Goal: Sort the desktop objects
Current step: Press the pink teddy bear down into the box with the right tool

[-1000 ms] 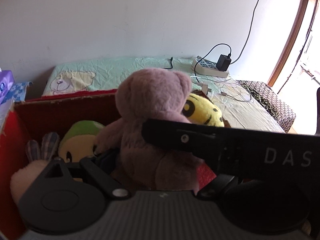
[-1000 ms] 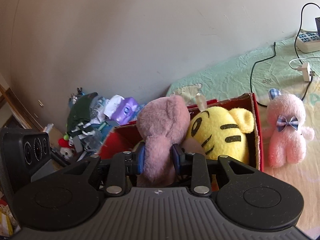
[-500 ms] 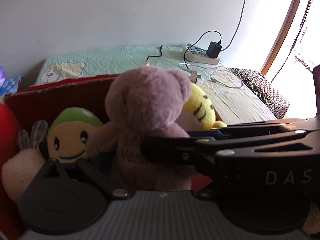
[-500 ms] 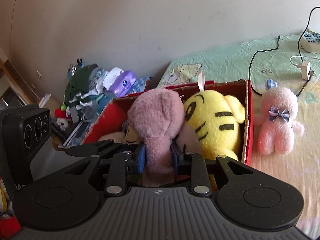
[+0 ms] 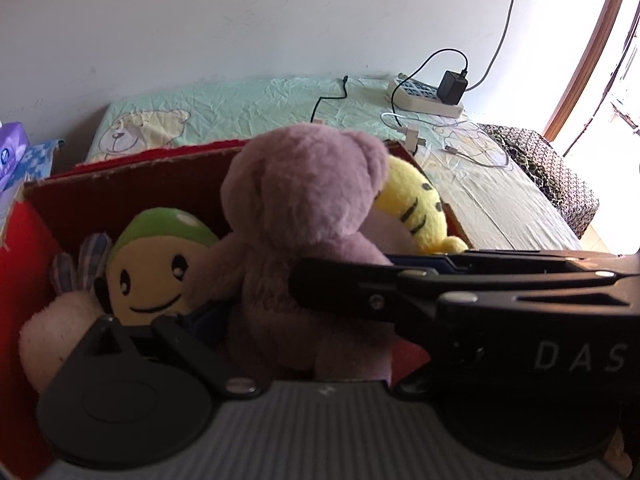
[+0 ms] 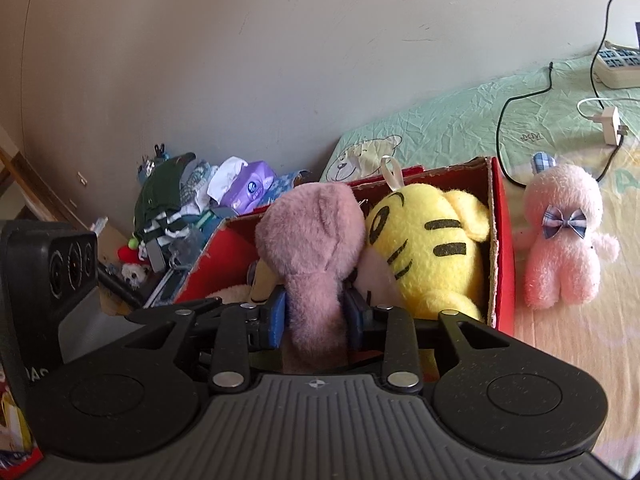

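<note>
Mauve bear (image 6: 312, 240), black-striped yellow tiger (image 6: 432, 248) right of the claw (image 6: 316, 316), red box (image 6: 500, 240), pink bunny (image 6: 560, 248) with plaid bow.

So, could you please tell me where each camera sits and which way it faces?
Left wrist: on the left gripper, facing the wall over the red box; the right gripper's fingers cross its view.
Right wrist: on the right gripper, looking across the box to a pink bunny.
Shared: the purple bear and yellow tiger.

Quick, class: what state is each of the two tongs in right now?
Left tongs: cannot be told; fingertips hidden behind the purple bear.
Right tongs: closed on the purple bear, over the red box.
</note>
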Available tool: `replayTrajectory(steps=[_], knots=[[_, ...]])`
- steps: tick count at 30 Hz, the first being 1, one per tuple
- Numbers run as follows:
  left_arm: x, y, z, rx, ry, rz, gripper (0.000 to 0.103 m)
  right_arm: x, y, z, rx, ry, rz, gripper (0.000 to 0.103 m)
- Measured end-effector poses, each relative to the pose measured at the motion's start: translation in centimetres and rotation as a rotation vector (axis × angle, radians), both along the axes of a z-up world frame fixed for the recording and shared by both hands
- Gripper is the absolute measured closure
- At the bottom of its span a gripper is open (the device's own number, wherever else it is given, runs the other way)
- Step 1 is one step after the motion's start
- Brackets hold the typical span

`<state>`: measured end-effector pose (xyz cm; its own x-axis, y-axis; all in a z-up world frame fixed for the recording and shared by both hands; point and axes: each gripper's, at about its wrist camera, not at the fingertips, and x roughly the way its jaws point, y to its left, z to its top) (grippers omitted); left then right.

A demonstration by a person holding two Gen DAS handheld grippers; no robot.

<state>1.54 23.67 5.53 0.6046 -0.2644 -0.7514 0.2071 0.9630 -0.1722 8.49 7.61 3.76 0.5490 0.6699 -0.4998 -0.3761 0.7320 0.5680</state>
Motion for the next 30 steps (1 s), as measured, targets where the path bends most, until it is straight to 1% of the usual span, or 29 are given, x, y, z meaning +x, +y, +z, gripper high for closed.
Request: replayTrajectory(steps=[4, 6, 8, 10, 16, 21, 22, 25, 30], knots=[[-0.2, -0.1, 0.1, 0.002, 0.000, 0.003, 0.003, -0.4, -1.2, 0.3, 0.066, -0.007, -0.049, 0.060], [-0.2, 0.1, 0.1, -0.008, 0.006, 0.007, 0.003, -0.5, -1.9, 0.5, 0.095, -0.011, -0.077, 0.060], [-0.2, 0.2, 0.2, -0.012, 0.010, 0.012, 0.003, -0.5, -2.2, 0.5, 0.107, 0.000, -0.086, 0.064], [-0.2, 0.0, 0.2, -0.006, 0.011, 0.015, 0.003, -0.5, -2.2, 0.4, 0.095, 0.011, -0.088, 0.070], [-0.4, 0.0, 0.2, -0.001, 0.017, 0.023, 0.003, -0.6, -1.5, 0.4, 0.061, -0.002, -0.084, 0.071], [-0.7, 0.0, 0.2, 0.013, 0.022, 0.028, 0.003, -0.7, -1.3, -0.5, 0.072, 0.013, -0.074, 0.073], [-0.8, 0.0, 0.2, 0.016, 0.022, 0.028, 0.003, -0.9, -1.2, -0.5, 0.065, 0.007, -0.072, 0.075], [-1.0, 0.0, 0.3, 0.023, 0.022, 0.032, 0.003, -1.2, -0.7, -0.4, 0.026, -0.011, -0.060, 0.076], [-1.5, -0.3, 0.3, 0.050, 0.018, 0.039, 0.004, -1.4, -0.6, -0.5, 0.016, -0.011, -0.063, 0.076]])
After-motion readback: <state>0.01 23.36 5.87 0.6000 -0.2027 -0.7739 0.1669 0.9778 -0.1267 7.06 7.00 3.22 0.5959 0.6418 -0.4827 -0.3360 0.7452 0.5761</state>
